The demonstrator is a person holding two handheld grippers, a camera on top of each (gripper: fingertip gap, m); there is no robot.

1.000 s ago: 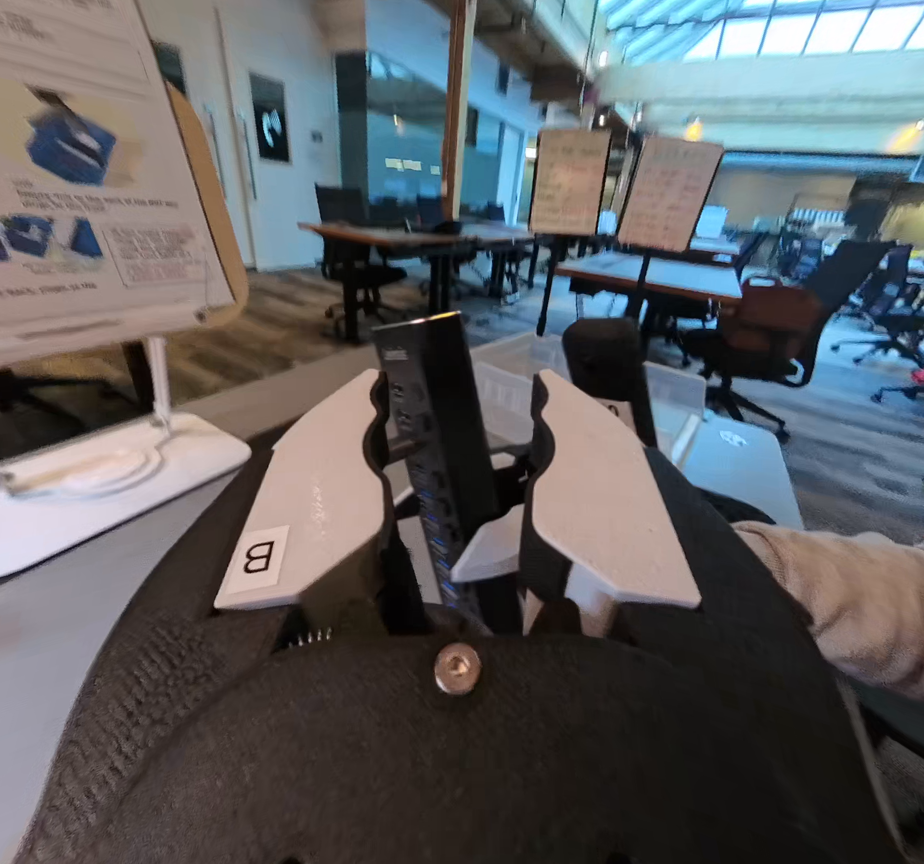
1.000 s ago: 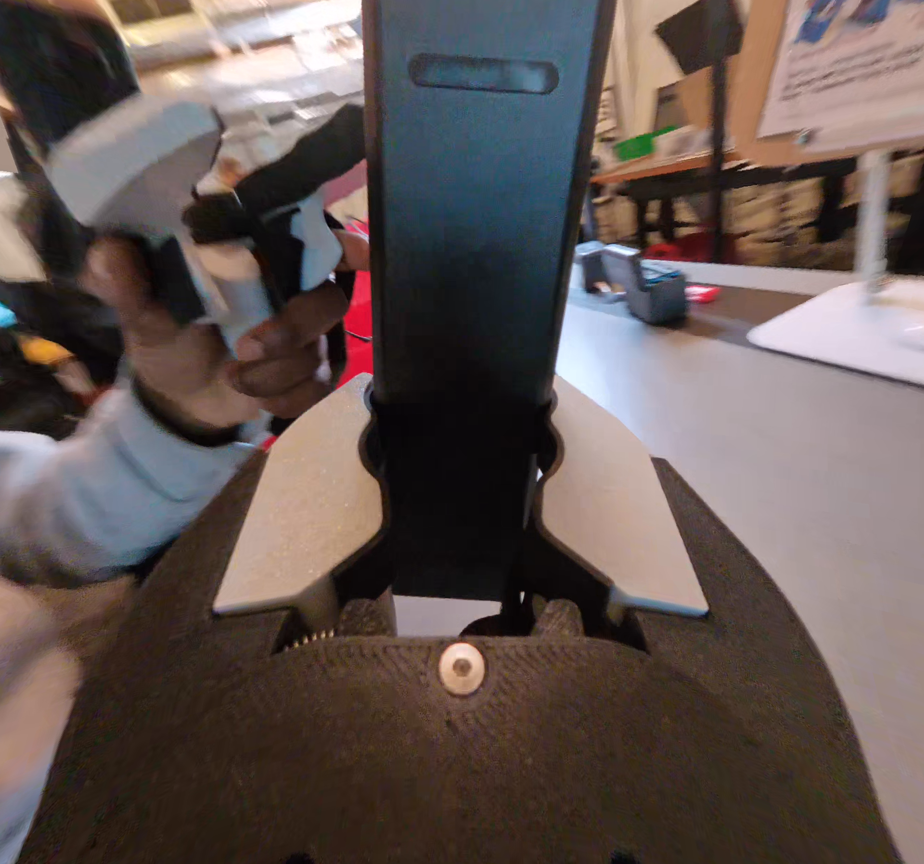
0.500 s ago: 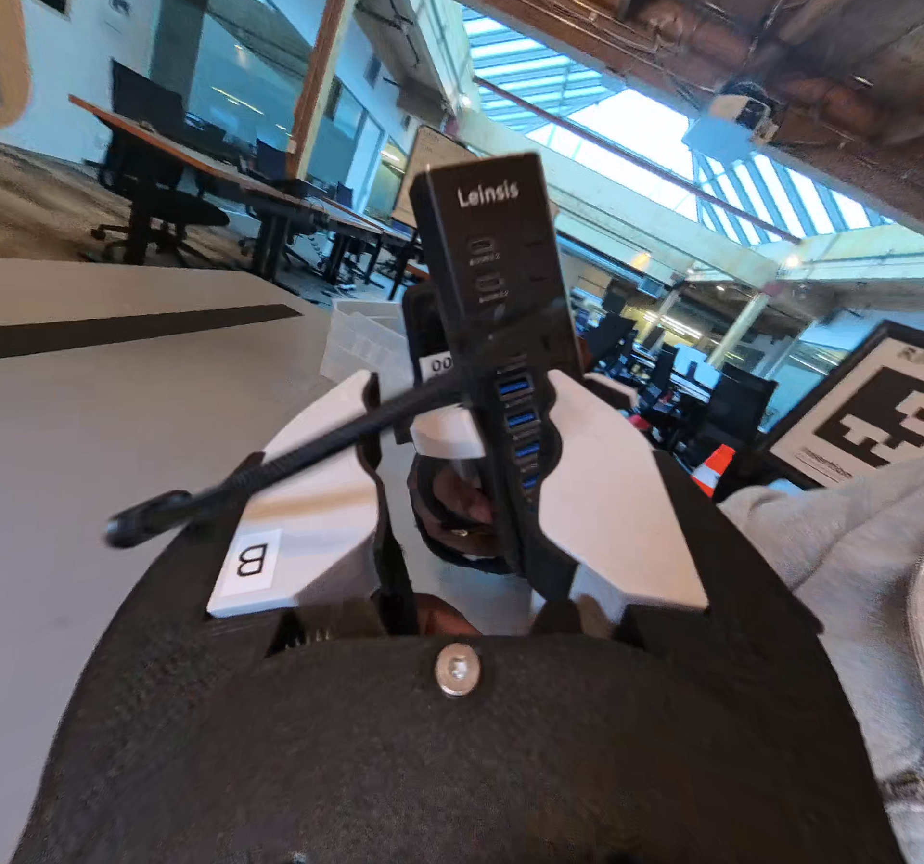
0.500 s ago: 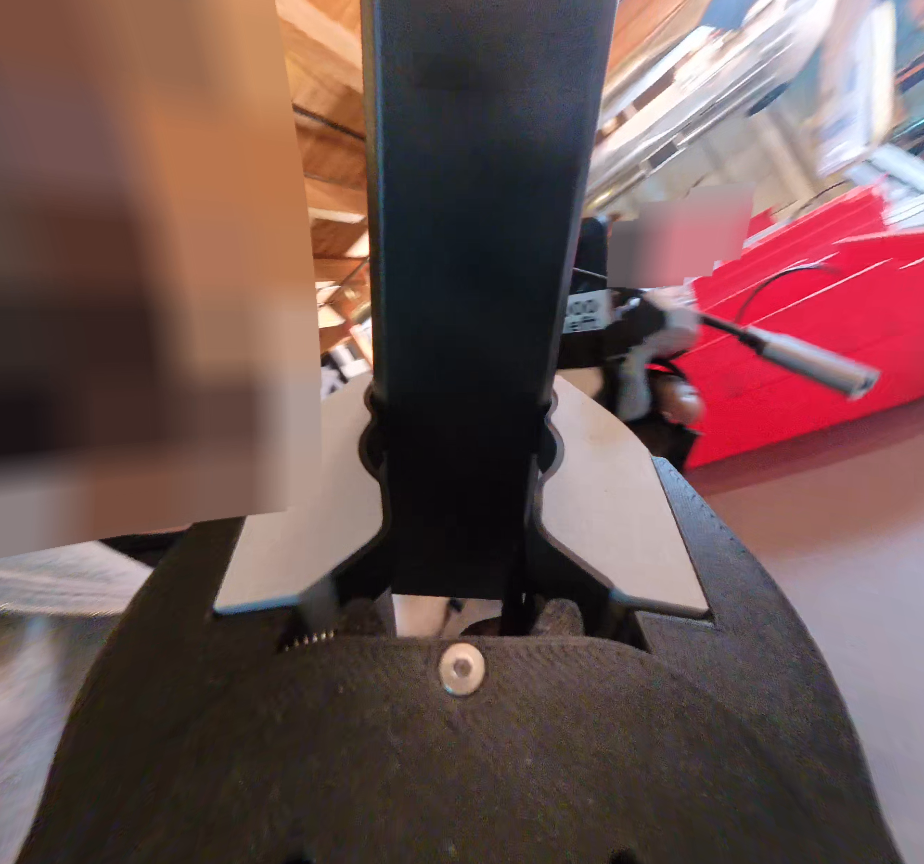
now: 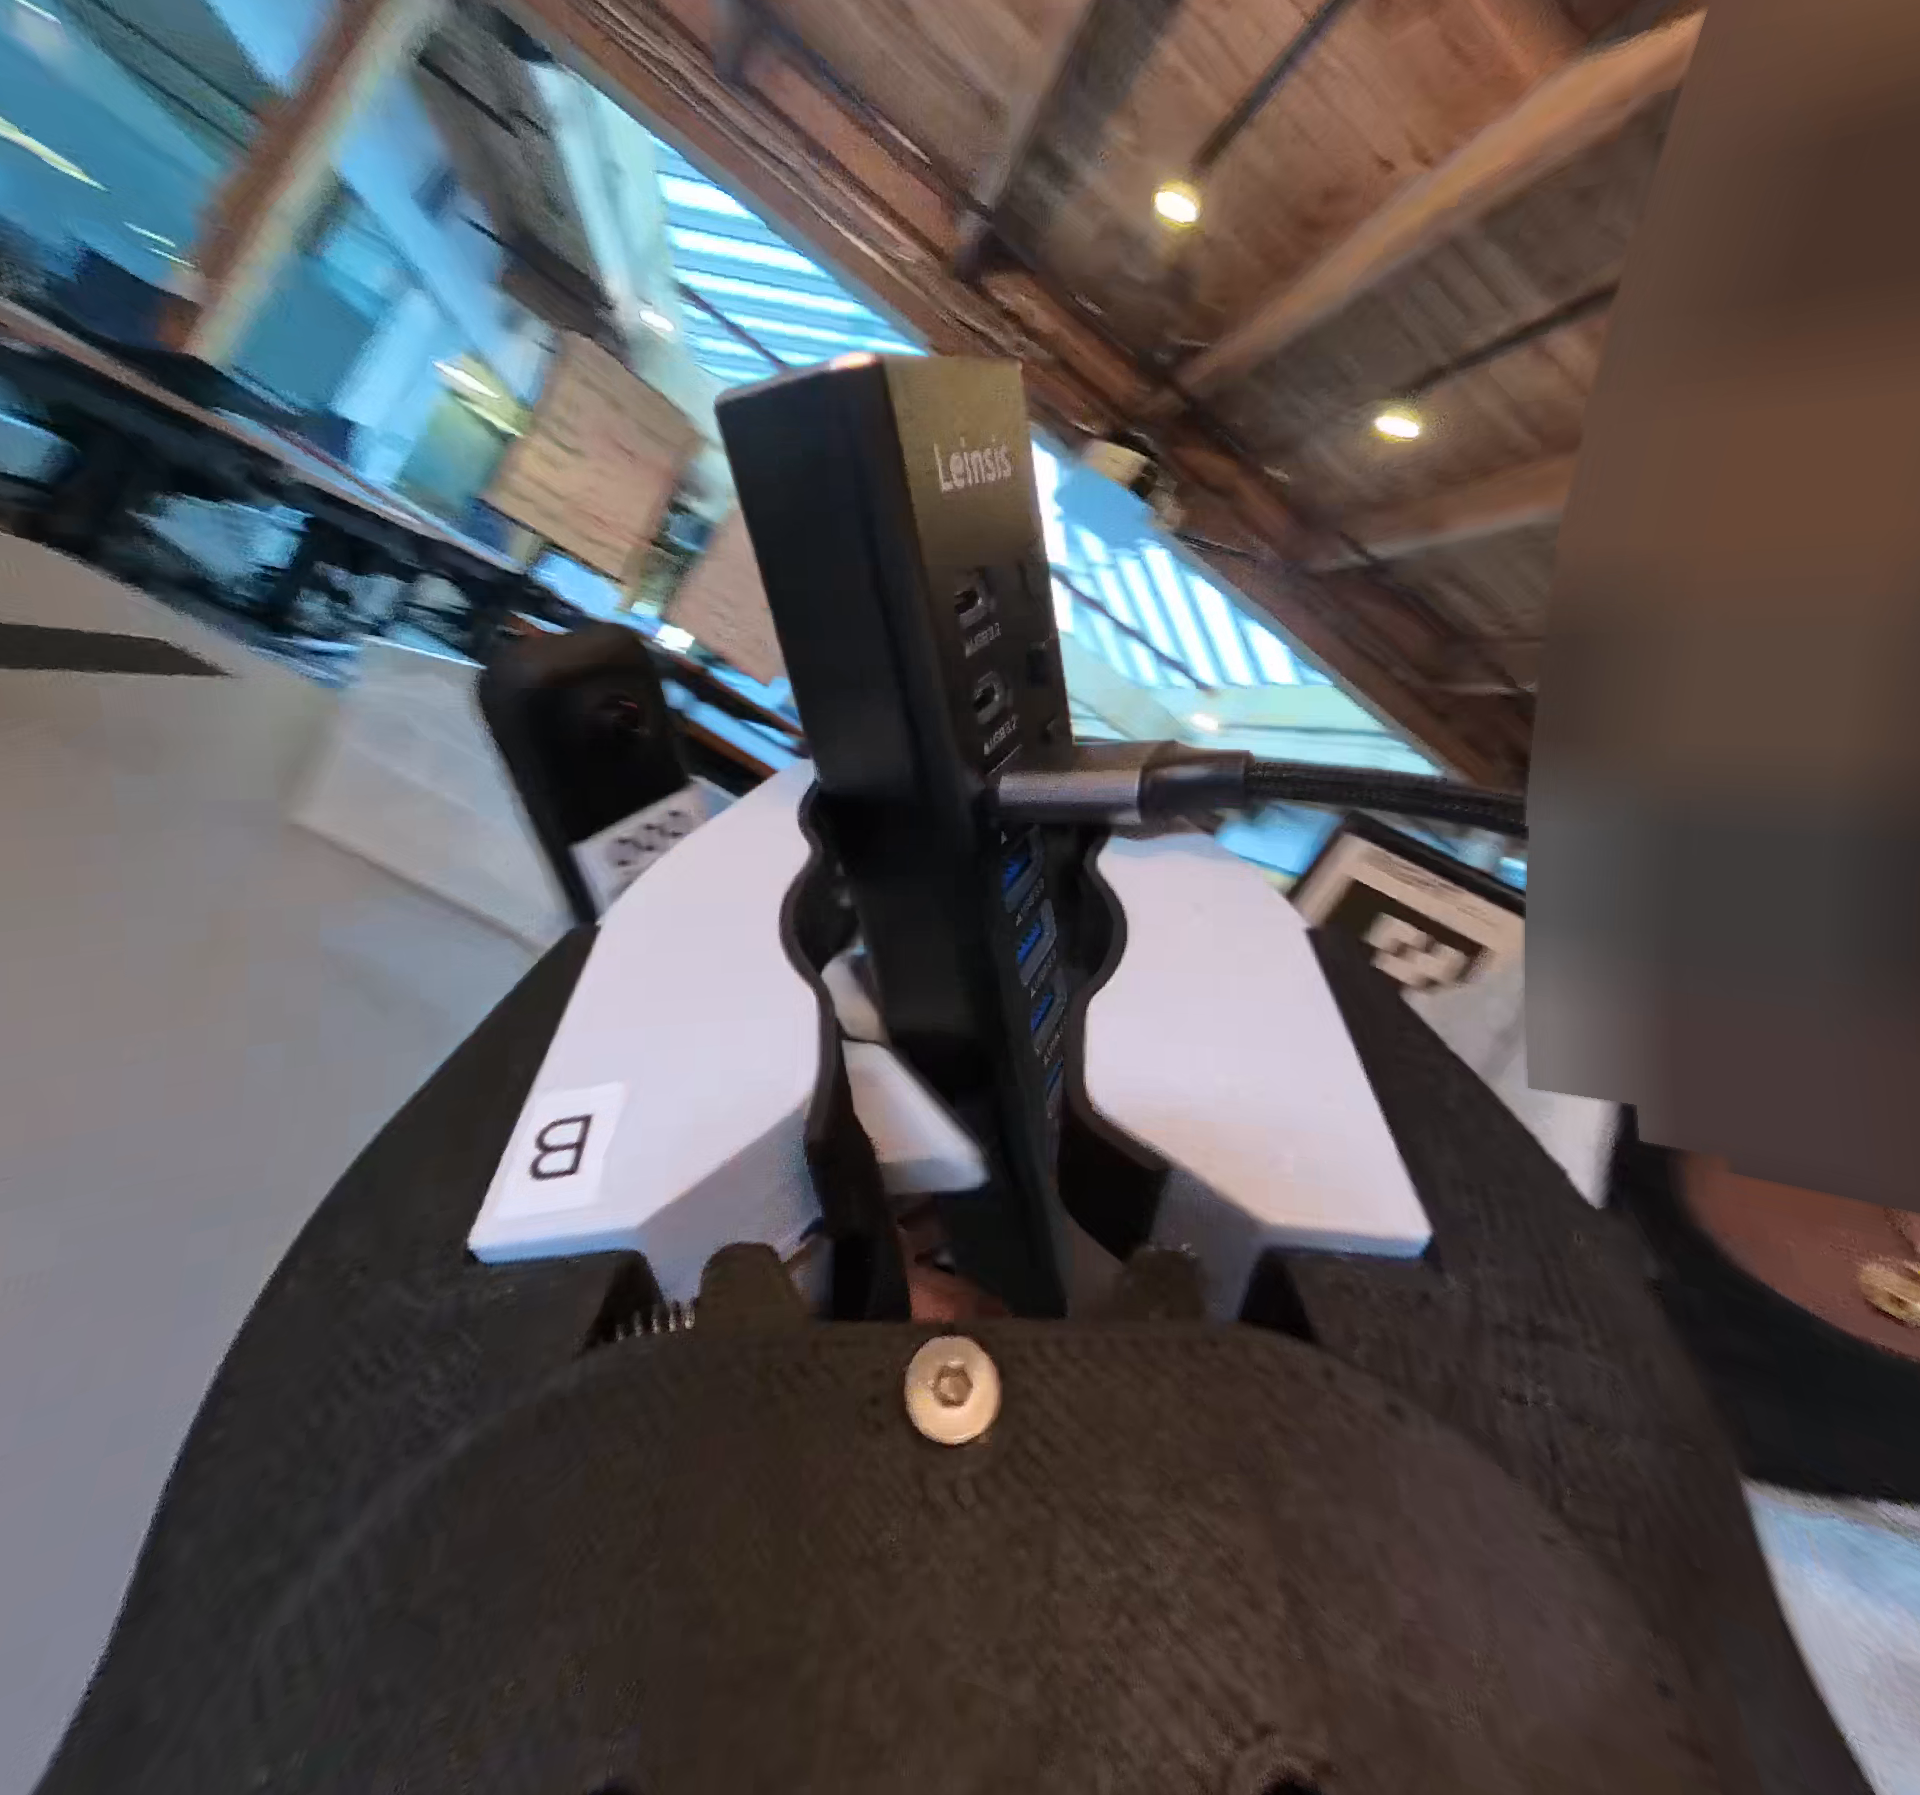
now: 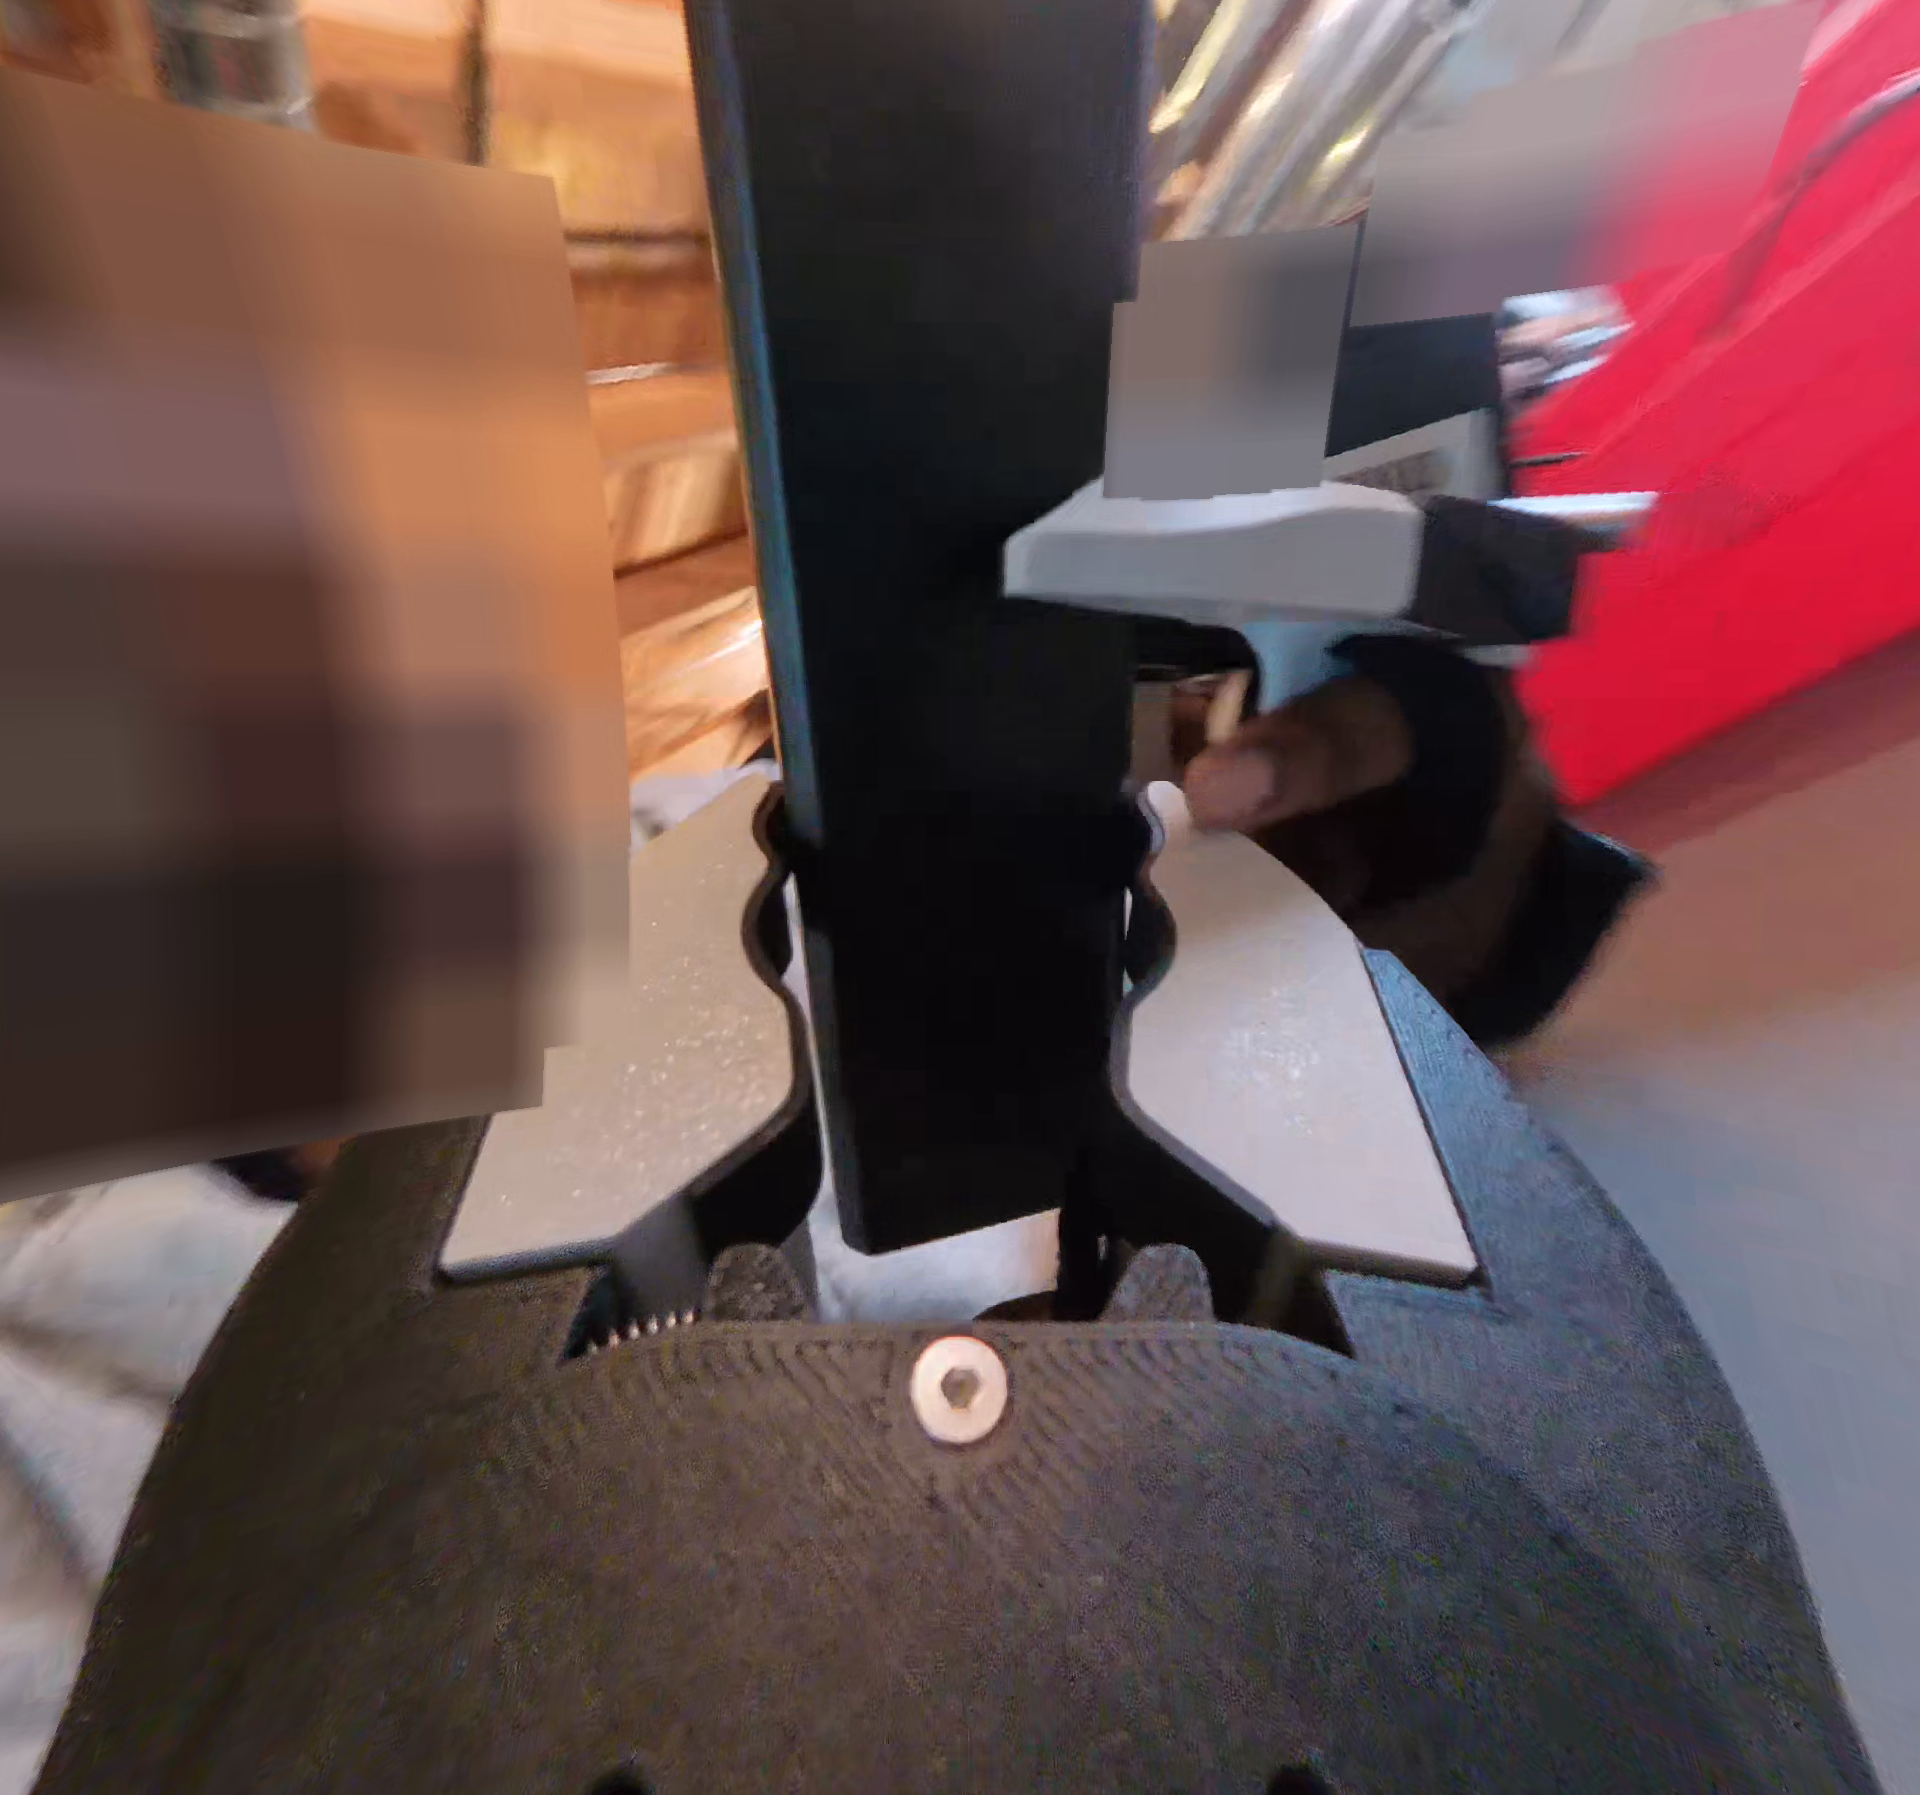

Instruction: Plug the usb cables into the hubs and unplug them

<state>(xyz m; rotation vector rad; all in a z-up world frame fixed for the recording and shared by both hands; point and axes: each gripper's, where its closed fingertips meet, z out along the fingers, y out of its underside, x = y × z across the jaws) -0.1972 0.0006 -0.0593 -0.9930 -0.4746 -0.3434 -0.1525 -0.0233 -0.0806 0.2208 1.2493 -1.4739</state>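
A black USB hub [image 5: 914,706] stands upright in my right gripper [image 6: 951,810], which is shut on its narrow sides; the right wrist view shows only its plain back [image 6: 935,498]. A silver plug [image 5: 1101,787] on a braided black cable [image 5: 1371,795] sits in a port on the hub's face and runs off to the right. My left gripper [image 5: 951,826] has its jaws apart on either side of the hub, just below the plug, with a thin gap on the port side. It also shows edge-on in the right wrist view [image 6: 1216,550], held by a hand [image 6: 1299,758].
A grey table [image 5: 156,914] lies to the left, with a clear plastic bin [image 5: 395,769] behind a black gripper body [image 5: 582,706]. A white marker board [image 5: 1403,924] is at the right. A red surface [image 6: 1714,498] lies beyond the left gripper.
Both views have tilted up toward the ceiling. The left gripper has come in close around the hub. The cable pointed left in the left wrist view and now runs right.
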